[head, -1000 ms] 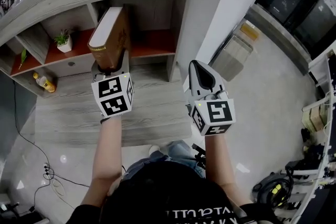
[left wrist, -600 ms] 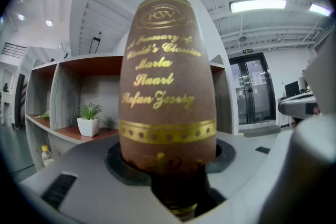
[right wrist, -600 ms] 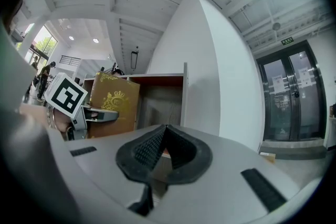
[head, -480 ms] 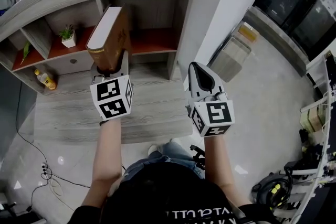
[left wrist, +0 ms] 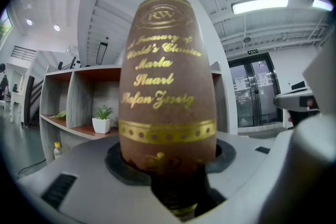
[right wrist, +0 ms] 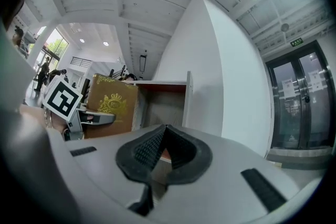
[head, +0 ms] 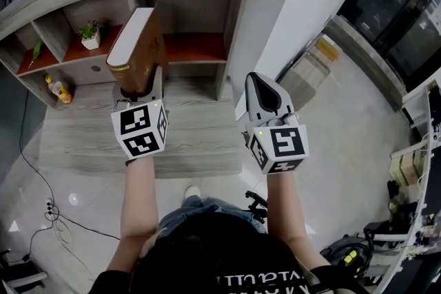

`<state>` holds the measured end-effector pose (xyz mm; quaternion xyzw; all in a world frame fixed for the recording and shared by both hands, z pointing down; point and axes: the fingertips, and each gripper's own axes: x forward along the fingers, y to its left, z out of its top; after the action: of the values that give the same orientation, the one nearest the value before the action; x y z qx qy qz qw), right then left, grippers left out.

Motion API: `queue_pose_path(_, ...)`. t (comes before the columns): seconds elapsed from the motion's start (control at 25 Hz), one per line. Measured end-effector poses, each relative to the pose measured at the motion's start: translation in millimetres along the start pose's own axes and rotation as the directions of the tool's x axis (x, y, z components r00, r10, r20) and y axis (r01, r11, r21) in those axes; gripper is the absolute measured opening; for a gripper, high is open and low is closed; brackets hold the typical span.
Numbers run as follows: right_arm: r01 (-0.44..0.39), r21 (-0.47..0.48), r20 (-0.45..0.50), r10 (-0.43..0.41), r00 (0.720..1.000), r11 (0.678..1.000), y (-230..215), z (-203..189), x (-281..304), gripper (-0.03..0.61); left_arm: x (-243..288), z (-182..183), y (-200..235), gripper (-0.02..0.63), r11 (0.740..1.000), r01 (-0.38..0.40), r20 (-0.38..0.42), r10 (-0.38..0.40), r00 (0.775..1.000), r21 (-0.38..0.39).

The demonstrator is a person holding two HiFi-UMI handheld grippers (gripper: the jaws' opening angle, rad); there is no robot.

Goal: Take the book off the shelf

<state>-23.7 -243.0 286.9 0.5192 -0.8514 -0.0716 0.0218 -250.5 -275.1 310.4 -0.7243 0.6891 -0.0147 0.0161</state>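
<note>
The book (head: 138, 45), judged a stiff, heavy hardback, is held upright before the shelf (head: 200, 48), pinched low on its spine by the fingers of the left gripper (head: 142, 85); those of the right gripper (head: 258, 82) are pressed together

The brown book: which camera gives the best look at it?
The left gripper view: the book fills it, its spine's gold lettering readable. The head view shows the book from above, upright in the left gripper. The right gripper view shows its cover from the side.
</note>
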Motion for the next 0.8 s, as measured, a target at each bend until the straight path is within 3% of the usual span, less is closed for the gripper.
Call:
queue_pose_path(0.36,-0.050,0.010,0.020,0.050,0.999,0.999,2.9,8.7,-12.8,0.012,-50.6,13.0,0.3,0.233,0.997,-0.046,0.022,0.044,0.999,0.062)
queue_pose_path(0.8,-0.105,0.027,0.053,0.103,0.993,0.994,14.2,15.3,7.0,0.012,-79.1,25.4,35.4,0.233,0.991,-0.103,0.081,0.096,0.992,0.087)
